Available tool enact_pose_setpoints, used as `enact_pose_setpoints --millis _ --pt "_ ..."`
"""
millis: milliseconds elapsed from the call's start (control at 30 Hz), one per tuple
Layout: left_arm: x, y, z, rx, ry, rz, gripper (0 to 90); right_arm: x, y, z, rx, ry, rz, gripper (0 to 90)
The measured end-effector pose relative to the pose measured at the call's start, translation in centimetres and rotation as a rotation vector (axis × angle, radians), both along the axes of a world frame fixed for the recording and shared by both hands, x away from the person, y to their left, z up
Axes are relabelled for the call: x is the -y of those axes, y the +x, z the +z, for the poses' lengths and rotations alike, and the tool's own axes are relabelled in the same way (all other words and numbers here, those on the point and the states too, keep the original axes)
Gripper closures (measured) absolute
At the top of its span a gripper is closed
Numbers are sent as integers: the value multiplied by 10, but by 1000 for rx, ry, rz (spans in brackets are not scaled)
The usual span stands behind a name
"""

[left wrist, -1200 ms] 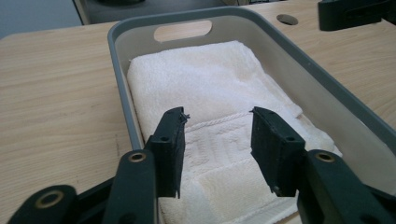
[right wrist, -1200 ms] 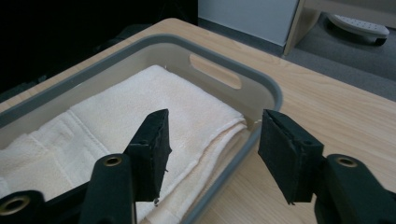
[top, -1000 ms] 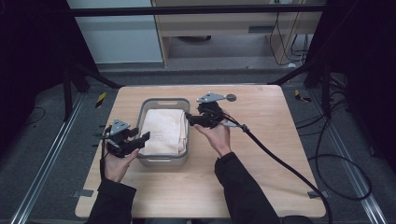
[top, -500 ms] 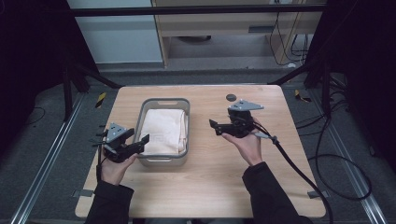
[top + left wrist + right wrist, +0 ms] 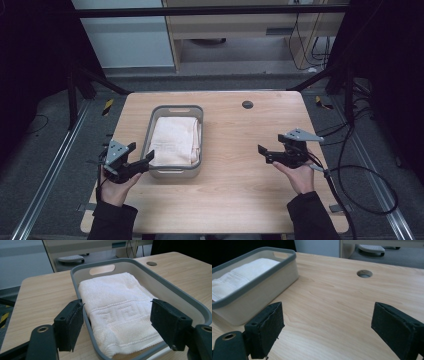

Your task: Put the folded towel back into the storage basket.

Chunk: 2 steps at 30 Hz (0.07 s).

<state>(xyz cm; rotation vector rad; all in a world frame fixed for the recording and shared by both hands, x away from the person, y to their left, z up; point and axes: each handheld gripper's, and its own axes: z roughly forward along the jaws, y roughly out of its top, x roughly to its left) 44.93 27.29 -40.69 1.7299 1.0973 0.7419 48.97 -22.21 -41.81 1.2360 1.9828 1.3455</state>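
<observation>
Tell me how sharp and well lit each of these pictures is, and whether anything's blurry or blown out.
High view: soft and low in detail, table evenly lit, surroundings falling into near black. Left gripper view: white towel crisp enough to show its woven pattern, though bright; the near black pads slightly soft. Right gripper view: wood grain sharp, basket clear, mild wide-angle stretch at the edges, no harsh glare.

A folded white towel (image 5: 175, 141) with a woven key-pattern band is lying flat inside a grey-rimmed rectangular basket (image 5: 172, 173), which is sitting on the wooden table's left half.
</observation>
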Motion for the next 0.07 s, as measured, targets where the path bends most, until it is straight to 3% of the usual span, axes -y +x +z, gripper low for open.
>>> enact_pose_setpoints --millis 67 --pt "-4 -4 0 3 -12 3 261 10 -5 -6 -10 4 -14 112"
